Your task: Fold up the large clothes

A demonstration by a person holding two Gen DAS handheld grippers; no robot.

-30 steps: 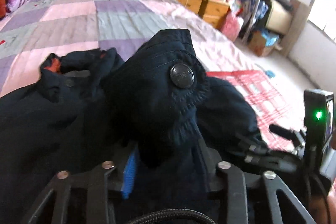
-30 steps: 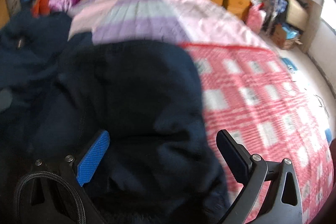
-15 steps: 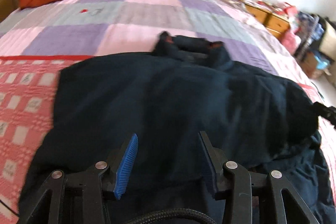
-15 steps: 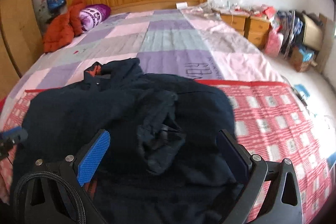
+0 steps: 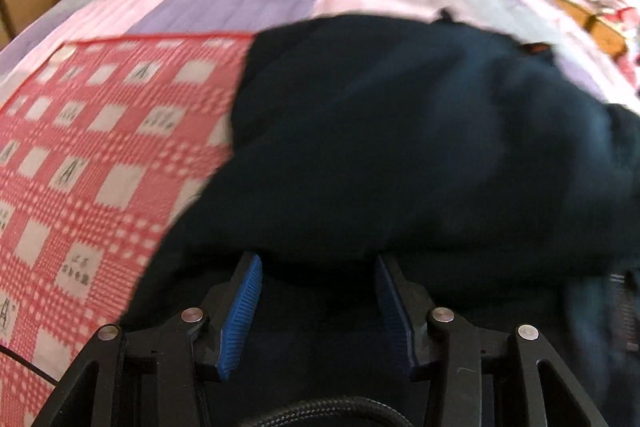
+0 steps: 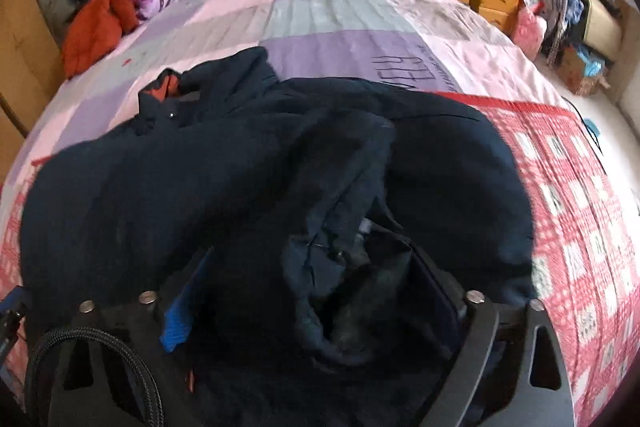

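So the rig on my hands is basically all matte black plastic. My left gripper (image 5: 318,267) has two angled fingers lined with ribbed bright blue pads (image 5: 240,311), and the linkage arms are an open frame with triangular cutouts, pinned with round silver screws (image 5: 194,315). A braided black cable (image 5: 320,413) loops across the bottom of it. My right gripper (image 6: 312,267) is the same build: black arms, silver screw heads, a blue pad on one side, and a thick braided black cable (image 6: 92,359) curling off to the left.
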